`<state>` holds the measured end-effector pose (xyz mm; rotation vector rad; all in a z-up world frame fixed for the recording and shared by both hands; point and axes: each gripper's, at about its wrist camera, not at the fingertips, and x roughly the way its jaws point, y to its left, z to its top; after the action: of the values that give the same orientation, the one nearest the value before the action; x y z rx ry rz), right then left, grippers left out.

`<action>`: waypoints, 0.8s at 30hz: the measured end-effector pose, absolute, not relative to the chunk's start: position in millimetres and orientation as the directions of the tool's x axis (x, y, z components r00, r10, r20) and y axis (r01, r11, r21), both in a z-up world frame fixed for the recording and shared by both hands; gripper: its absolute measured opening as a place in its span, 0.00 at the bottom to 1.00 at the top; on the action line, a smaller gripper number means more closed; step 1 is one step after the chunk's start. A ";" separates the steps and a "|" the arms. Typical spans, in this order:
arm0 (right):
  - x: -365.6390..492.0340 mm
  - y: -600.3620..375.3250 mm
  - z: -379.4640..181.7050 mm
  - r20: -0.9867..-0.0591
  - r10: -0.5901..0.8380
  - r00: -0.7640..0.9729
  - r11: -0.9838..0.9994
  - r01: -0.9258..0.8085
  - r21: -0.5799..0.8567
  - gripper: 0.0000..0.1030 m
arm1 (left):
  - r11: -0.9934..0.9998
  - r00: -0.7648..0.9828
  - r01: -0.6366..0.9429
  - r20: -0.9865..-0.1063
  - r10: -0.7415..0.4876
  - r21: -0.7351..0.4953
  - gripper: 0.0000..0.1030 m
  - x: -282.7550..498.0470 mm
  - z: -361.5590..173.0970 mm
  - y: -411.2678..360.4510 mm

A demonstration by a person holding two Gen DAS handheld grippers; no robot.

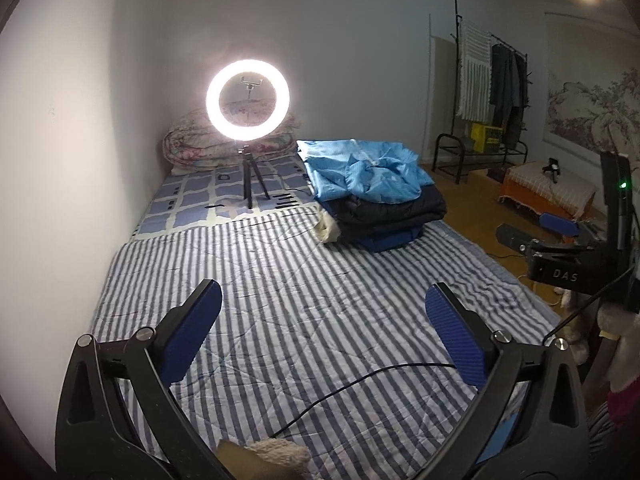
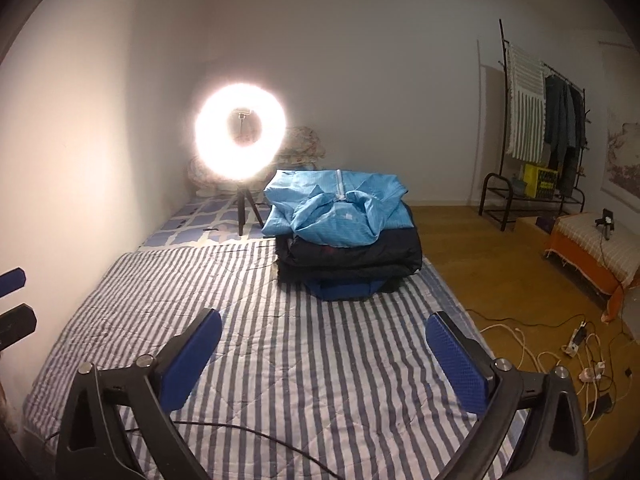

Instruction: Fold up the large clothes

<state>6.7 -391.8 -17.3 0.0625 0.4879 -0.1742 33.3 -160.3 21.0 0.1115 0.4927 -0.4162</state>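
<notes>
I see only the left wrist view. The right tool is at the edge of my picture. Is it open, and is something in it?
Observer: The right tool is open and holds nothing; only the striped quilt lies below it.
Operator: Does the light blue garment show a zipper?
Observer: Yes, a white zipper shows on its top, facing up.
Operator: What is on the floor beside the quilt?
Observer: A power strip with white cables lies there, apart from the quilt.
</notes>
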 end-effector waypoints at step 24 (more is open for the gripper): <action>12.8 -393.3 -32.2 -0.498 -0.166 0.851 0.979 0.201 0.018 1.00 | 0.916 0.795 0.400 -0.512 -0.326 0.037 1.00 37.2 4.3 -171.9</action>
<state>12.8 -393.3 -32.2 0.0706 0.5176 -0.1935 37.2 -171.9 4.3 0.1463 0.5226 -0.3918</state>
